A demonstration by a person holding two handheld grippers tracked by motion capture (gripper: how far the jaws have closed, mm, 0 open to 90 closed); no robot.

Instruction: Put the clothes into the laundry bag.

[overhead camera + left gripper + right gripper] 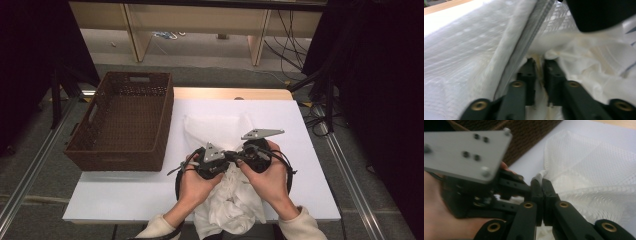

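Your 2 forearms come in over the near edge of the table (pixel 100 200), cream sleeves at the wrists, and angle inward so that both hands meet above the middle of the near half. Your left hand (pixel 196 182) wraps its gripper from below and behind, fingers curled over the body; your right hand (pixel 270 175) does the same, thumb toward the centre.

The left gripper (pixel 220 162) points toward the right one. In the left gripper view its jaws stand almost together, with a thin fold of the white mesh bag (pixel 225 200) pinched in the narrow gap between them (pixel 539 68), just beside the bag's grey zipper strip (pixel 529 42).

The right gripper (pixel 240 156) points back at the left. In the right gripper view its jaws are pressed together on a bunched bit of the mesh edge (pixel 541 186), with the left gripper's grey plate (pixel 464 152) close in front.

The bag lies from the near edge, where it hangs over, up to the table's middle, crumpled near you and flatter beyond the grippers.

Farther off, a brown wicker basket (pixel 125 150) sits at the table's left edge, overhanging it.
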